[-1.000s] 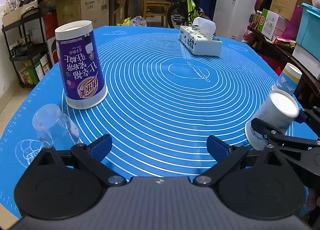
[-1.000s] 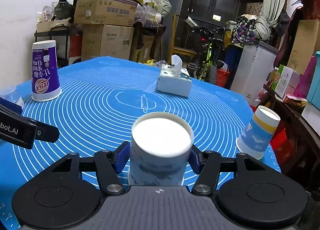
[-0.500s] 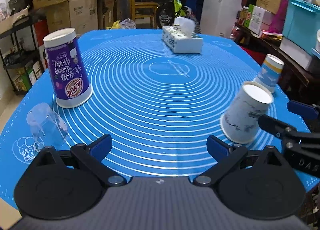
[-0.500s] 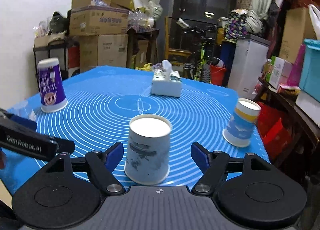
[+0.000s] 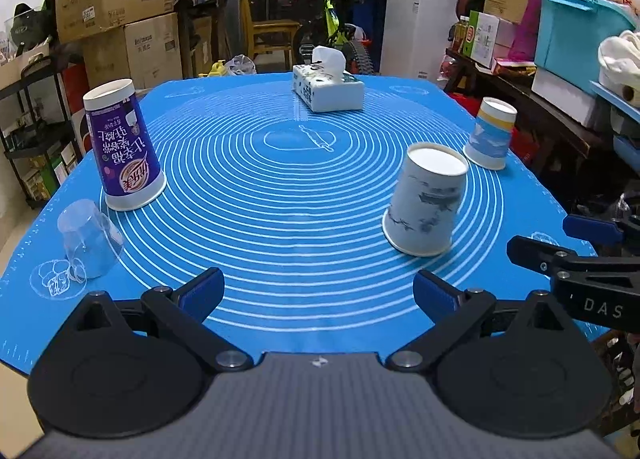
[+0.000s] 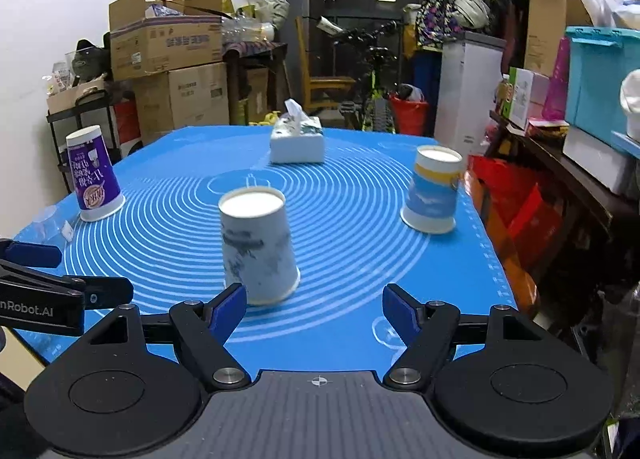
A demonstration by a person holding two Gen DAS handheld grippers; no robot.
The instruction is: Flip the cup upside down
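Observation:
A white paper cup with grey ink print (image 5: 426, 199) stands upside down on the blue mat (image 5: 280, 187); it also shows in the right wrist view (image 6: 256, 247). My right gripper (image 6: 314, 309) is open and empty, drawn back just short of that cup, which stands a little left of its centre line. My left gripper (image 5: 316, 291) is open and empty near the mat's front edge, with the cup ahead to its right. The right gripper's fingers (image 5: 560, 255) show at the right edge of the left wrist view.
A purple cup (image 5: 124, 151), a blue-and-yellow cup (image 5: 490, 133) and a clear plastic cup (image 5: 90, 239) stand upside down on the mat. A tissue box (image 5: 328, 87) sits at the far side. Boxes, shelves and a bicycle surround the table.
My right gripper opened, let go of the white cup standing upside down on the mat, and drew back. The left gripper also pulled back a little and stayed open.

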